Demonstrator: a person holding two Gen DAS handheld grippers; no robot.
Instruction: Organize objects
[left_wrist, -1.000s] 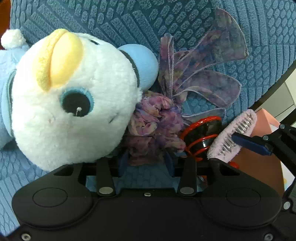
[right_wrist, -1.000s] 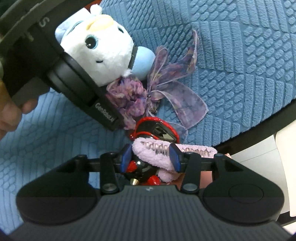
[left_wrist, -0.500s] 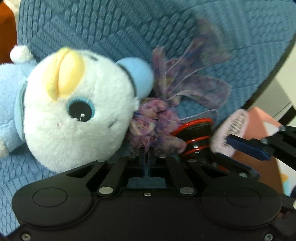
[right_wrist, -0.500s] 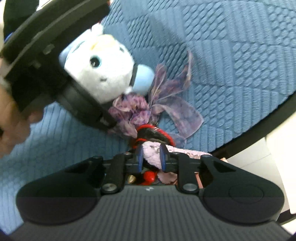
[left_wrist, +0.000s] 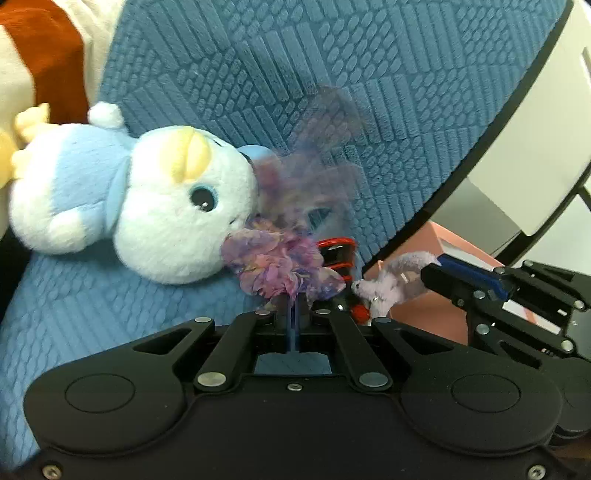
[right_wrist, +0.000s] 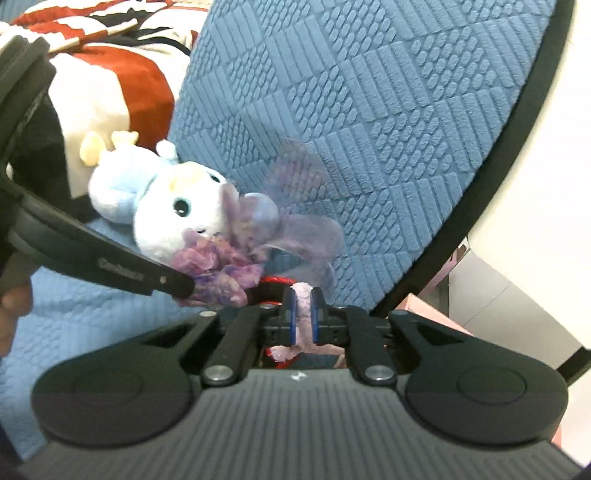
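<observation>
The blue quilted cushion (left_wrist: 369, 92), stitched in ribbed blocks, fills the scene, its far edge cut off. On it lies a fluffy white-and-blue plush toy (left_wrist: 166, 218), its feet out of frame. Against the plush's chin the left gripper (left_wrist: 293, 301) is clamped tight on a crinkled purple scrunchie (left_wrist: 275, 267), whose sheer ribbon tails are blurred. Beyond the cushion's edge the right gripper (right_wrist: 303, 314) pinches a fuzzy lilac hair clip (right_wrist: 303, 308); a red-and-black object (left_wrist: 338, 253) behind is mostly hidden.

Wrist views—close, downward, sharing plush toy (left_wrist: 173, 206).
</observation>
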